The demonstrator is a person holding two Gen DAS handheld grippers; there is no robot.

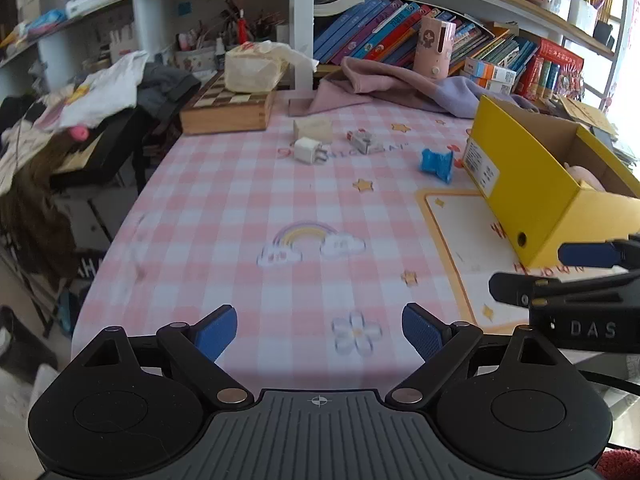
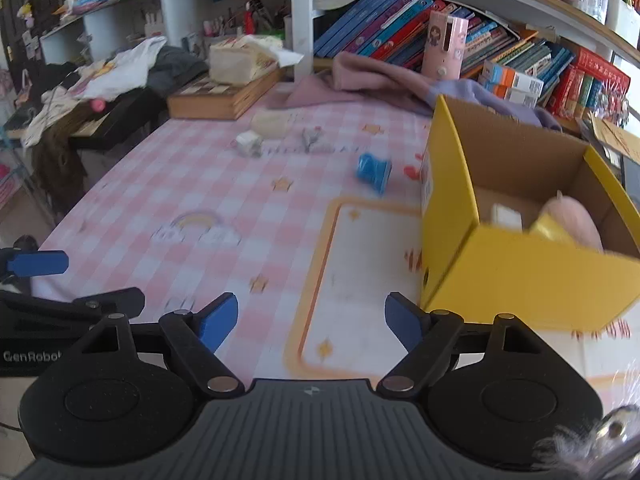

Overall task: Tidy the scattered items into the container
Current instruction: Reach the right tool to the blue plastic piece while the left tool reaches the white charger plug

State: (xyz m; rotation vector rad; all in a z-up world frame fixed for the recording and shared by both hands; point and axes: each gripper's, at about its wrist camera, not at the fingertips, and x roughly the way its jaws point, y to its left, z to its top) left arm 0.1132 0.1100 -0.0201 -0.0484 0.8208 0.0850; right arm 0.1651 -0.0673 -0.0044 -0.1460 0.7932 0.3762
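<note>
**Q:** what's on the desk right now, biggest first?

**Me:** Biggest is the table (image 1: 224, 208) with its pink checked cloth. On its right side is the yellow box (image 2: 512, 272), open on top. From my right wrist cam I can see a pink plush (image 2: 576, 220), something yellow and a small white block (image 2: 507, 216) already in it.

**Q:** and what's loose?

**Me:** Toward the far end, well apart from both my tools: a beige box (image 1: 314, 129), a blue spool-looking thing (image 1: 437, 164) just beside the yellow box's labelled end, a white charger plug (image 1: 308, 151) in front of the beige box, and a small grey-red thing (image 1: 362, 140) to its right. Too blurry to name that one.

**Q:** grippers?

**Me:** My left gripper (image 1: 319, 334) and right gripper (image 2: 311, 322) are both spread wide, nothing between the blue pads, hovering over the near edge of the cloth. The right one sits just beside the yellow box's near corner.
</note>
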